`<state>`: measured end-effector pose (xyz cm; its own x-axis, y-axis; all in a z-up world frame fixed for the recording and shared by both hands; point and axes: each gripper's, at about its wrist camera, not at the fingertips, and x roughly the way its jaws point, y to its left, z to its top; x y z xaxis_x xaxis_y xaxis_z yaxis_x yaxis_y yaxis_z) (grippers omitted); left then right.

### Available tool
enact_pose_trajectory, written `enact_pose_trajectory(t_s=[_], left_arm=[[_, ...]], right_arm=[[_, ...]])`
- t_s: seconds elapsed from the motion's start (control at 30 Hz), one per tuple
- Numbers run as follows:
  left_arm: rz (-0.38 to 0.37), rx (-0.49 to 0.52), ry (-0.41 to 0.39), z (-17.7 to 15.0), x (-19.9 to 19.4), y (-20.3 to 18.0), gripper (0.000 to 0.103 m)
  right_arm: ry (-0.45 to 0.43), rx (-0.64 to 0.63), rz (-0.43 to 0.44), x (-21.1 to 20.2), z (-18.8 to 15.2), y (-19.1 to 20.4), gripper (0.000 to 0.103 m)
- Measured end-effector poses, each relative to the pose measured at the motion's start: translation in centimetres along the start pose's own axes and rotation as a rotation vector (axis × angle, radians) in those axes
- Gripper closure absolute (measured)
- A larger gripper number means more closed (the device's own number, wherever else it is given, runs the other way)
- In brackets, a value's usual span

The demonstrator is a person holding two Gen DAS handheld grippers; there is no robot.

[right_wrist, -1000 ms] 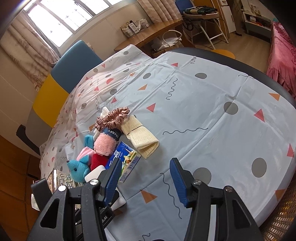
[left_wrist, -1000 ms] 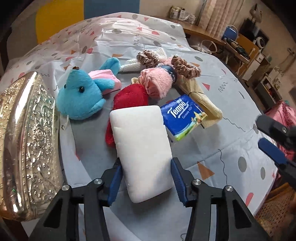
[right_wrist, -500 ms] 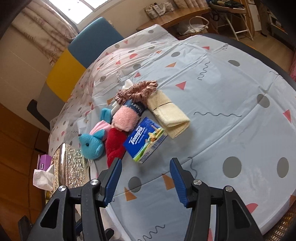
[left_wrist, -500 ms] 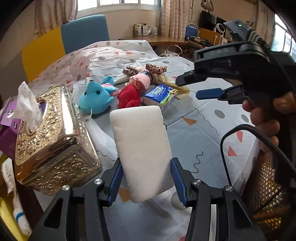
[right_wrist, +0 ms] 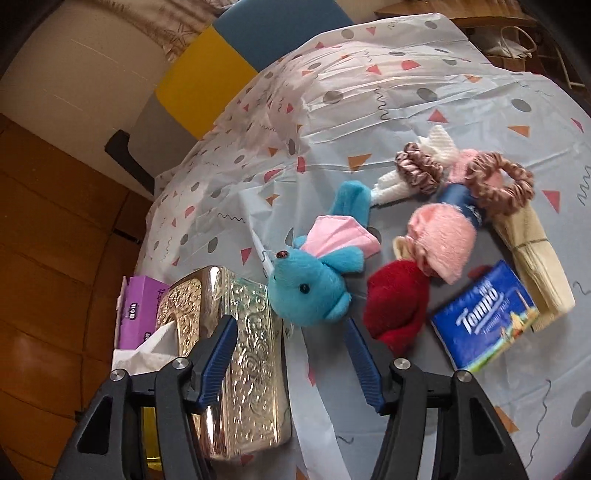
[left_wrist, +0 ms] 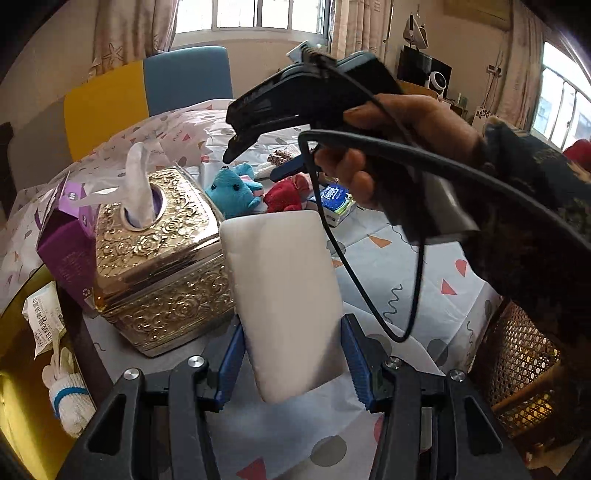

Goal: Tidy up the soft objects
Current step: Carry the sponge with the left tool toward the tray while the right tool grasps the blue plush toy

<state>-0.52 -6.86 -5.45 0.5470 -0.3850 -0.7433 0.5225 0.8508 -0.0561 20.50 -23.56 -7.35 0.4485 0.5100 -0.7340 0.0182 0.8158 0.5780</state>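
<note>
We're squeezing white sponge [left_wrist: 282,295] in left gripper [left_wrist: 291,363]; right gripper [right_wrist: 291,354], empty, jaws just widening, nearing blue plush [right_wrist: 310,284]. Risk: clipping gold tissue box [right_wrist: 255,354].

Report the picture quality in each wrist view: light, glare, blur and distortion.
Left wrist view: bright windows blow out, the hand in front reads dark, the gold tissue box shows glints, edges bend from the fisheye. Right wrist view: even daylight, the tablecloth is shiny, the tissue box gleams, the blue plush is sharp.

The right gripper [right_wrist: 291,354], jaws just opening and empty, hangs over the blue plush toy [right_wrist: 314,284] beside a gold tissue box [right_wrist: 251,362].
</note>
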Motion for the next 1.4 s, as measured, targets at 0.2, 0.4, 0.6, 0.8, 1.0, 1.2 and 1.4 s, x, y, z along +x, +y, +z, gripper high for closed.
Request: enact_pose_trajectory(t_s=[0.2, 0.4, 0.6, 0.8, 1.0, 1.2, 1.4], left_arm=[[0.006, -0.03, -0.011, -0.7, -1.4, 1.5, 0.052], [0.001, -0.054, -0.035, -0.7, -2.5, 2.5, 0.051], [-0.029, -0.08, -0.088, 1.7, -4.2, 3.7, 0.052], [-0.036, -0.116, -0.164, 7.6, -5.1, 5.3, 0.052], [0.0, -0.154, -0.185, 14.7, -2.7, 7.1, 0.052], [0.132, -0.29, -0.207, 18.0, -2.0, 12.8, 0.052], [0.301, -0.463, -0.24, 13.5, -5.7, 22.0, 0.052]], right_arm=[[0.081, -0.014, -0.086, 5.5, 2.3, 1.0, 0.04], [0.093, -0.066, -0.147, 7.7, 2.6, 0.9, 0.064], [0.008, -0.194, -0.164, 3.0, 1.8, 1.9, 0.07], [-0.029, -0.301, -0.193, -1.0, -0.9, 2.0, 0.07], [-0.019, -0.368, -0.253, -1.7, -4.6, 1.3, 0.07], [-0.027, -0.39, -0.284, -0.6, -6.9, 0.1, 0.07], [-0.031, -0.397, -0.271, -0.4, -6.9, -0.3, 0.07]])
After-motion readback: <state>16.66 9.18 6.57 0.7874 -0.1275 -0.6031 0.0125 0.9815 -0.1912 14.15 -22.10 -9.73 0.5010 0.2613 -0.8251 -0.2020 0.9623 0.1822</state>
